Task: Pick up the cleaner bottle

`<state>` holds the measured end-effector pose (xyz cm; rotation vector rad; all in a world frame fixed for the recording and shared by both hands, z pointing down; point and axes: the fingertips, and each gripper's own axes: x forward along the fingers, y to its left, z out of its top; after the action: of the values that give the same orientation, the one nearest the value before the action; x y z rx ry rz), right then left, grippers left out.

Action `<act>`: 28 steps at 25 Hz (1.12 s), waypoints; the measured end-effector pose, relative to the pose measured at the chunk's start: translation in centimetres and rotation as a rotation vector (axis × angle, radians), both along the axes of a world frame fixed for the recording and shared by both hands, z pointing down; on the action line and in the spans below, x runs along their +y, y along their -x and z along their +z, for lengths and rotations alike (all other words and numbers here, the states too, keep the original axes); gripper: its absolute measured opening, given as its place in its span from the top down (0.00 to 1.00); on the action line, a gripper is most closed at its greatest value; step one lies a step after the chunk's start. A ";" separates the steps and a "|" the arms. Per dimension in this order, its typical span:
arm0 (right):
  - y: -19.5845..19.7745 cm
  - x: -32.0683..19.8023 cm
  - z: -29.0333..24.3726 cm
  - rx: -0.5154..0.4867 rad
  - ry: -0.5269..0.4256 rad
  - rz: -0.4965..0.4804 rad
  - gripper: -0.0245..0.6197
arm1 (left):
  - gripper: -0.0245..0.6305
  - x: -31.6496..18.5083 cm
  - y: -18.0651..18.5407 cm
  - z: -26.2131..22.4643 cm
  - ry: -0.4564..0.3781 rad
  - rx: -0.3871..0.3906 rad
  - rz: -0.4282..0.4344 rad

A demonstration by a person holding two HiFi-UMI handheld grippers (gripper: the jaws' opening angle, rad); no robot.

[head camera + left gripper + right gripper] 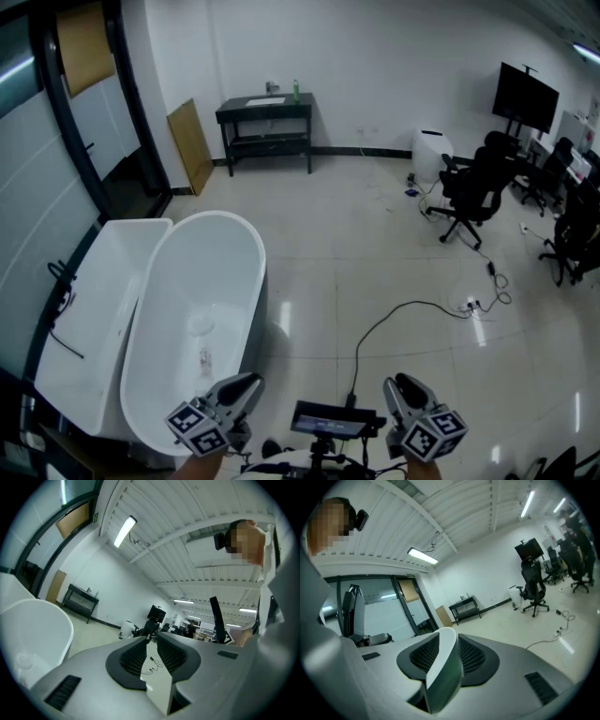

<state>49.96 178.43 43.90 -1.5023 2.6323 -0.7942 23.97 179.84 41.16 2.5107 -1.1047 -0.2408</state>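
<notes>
A small green bottle (295, 90) stands on the black table (265, 114) against the far wall, well away from both grippers. My left gripper (251, 382) is low in the head view, beside the near end of the oval white bathtub (159, 375), and its pads meet at the tip with nothing between them. My right gripper (397, 382) is at the bottom right, shut and empty. The left gripper view looks level across the room past its jaws (152, 638). In the right gripper view the bathtub rim shows beyond the jaws (447, 634), and the table (465, 606) stands far behind.
A second, rectangular white tub (89, 319) lies left of the oval one. A black cable (394, 314) runs across the tiled floor to a power strip. Office chairs (473, 187) and a screen (525, 94) stand at the right. A brown board (192, 145) leans on the wall.
</notes>
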 end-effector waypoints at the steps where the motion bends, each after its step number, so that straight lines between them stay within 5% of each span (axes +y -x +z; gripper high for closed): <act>1: -0.2 -0.7 -0.9 0.041 -0.023 -0.001 0.79 | 0.85 -0.6 0.1 -0.8 -0.019 -0.014 -0.011; 8: -0.3 -4.6 -5.4 0.179 -0.151 -0.047 0.79 | 0.85 -3.6 -2.1 -5.0 -0.101 -0.077 -0.032; 16: 0.0 -8.2 -5.7 0.203 -0.158 -0.064 0.79 | 0.85 -5.9 -2.3 -4.8 -0.082 -0.113 -0.050; 28: 5.7 -18.2 -5.5 0.255 -0.130 -0.014 0.79 | 0.85 -17.4 3.9 -3.5 -0.074 -0.066 -0.014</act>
<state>44.24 160.21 38.35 -1.6509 2.8084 -0.4465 20.07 162.39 37.63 2.5939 -1.1587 -0.2078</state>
